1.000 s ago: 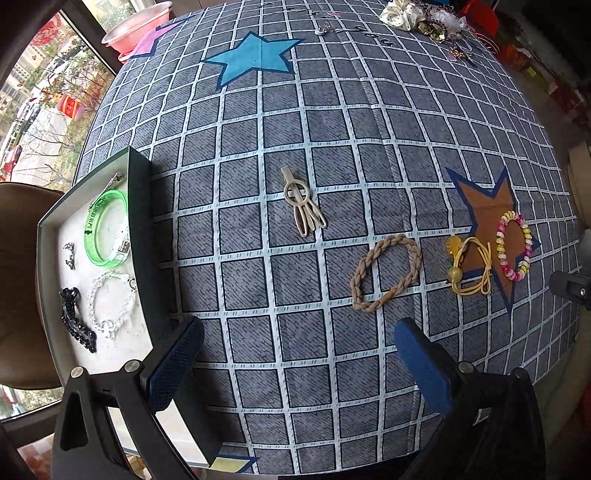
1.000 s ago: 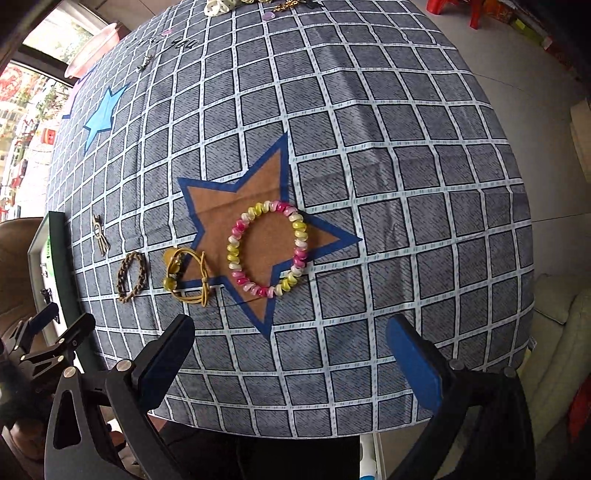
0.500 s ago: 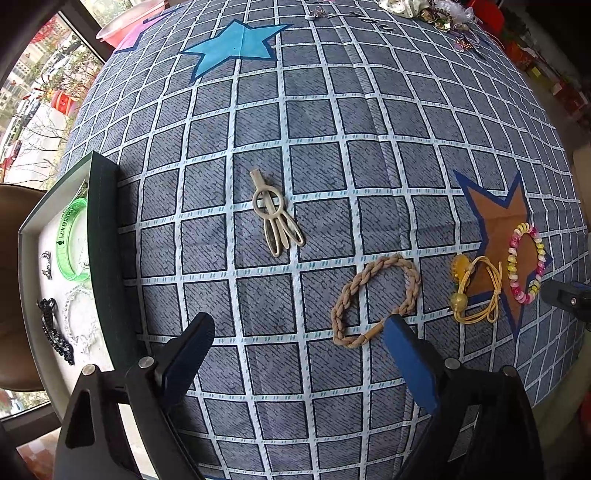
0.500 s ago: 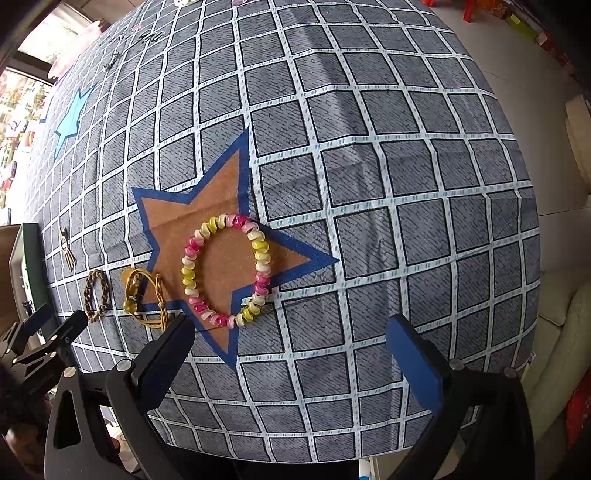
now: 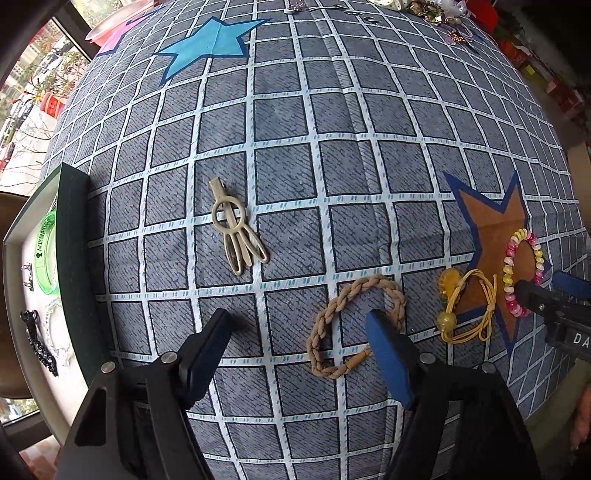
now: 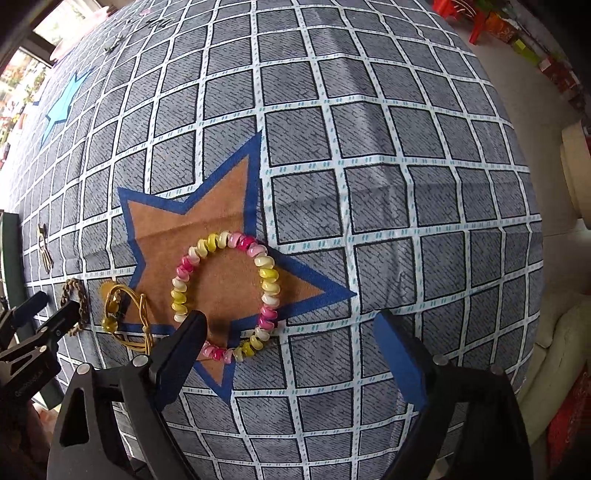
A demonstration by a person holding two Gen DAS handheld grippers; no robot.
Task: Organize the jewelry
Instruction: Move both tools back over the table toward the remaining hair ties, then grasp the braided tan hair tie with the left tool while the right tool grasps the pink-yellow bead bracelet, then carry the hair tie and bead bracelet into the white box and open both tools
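Observation:
My left gripper (image 5: pixel 299 354) points down over a tan braided bracelet (image 5: pixel 369 282) on the checked cloth. Its jaws are closing; the right finger (image 5: pixel 388 358) stands inside the ring, whose left side lies between the pads, untouched. My right gripper (image 6: pixel 291 350) hangs over a pink-and-yellow spiral bracelet (image 6: pixel 269 275) on the brown star. Its jaws are closing too, the left finger (image 6: pixel 184 347) covering the ring's lower left and no pad pressing it. A yellow corded hair tie (image 5: pixel 465 310) lies between the two bracelets. A beige hair clip (image 5: pixel 236 229) lies further left.
A dark-walled tray (image 5: pixel 74 258) at the left edge holds a green bangle (image 5: pixel 46 251), a black clip (image 5: pixel 37 343) and a white bracelet. More jewelry is piled at the far edge (image 5: pixel 424 7). The table drops off right of the star, beside a cream seat (image 6: pixel 569 332).
Both grippers have sunk toward the cloth and their jaws have narrowed. The left one shifted right, away from the tray, onto the braided bracelet; the right one came down over the spiral bracelet.

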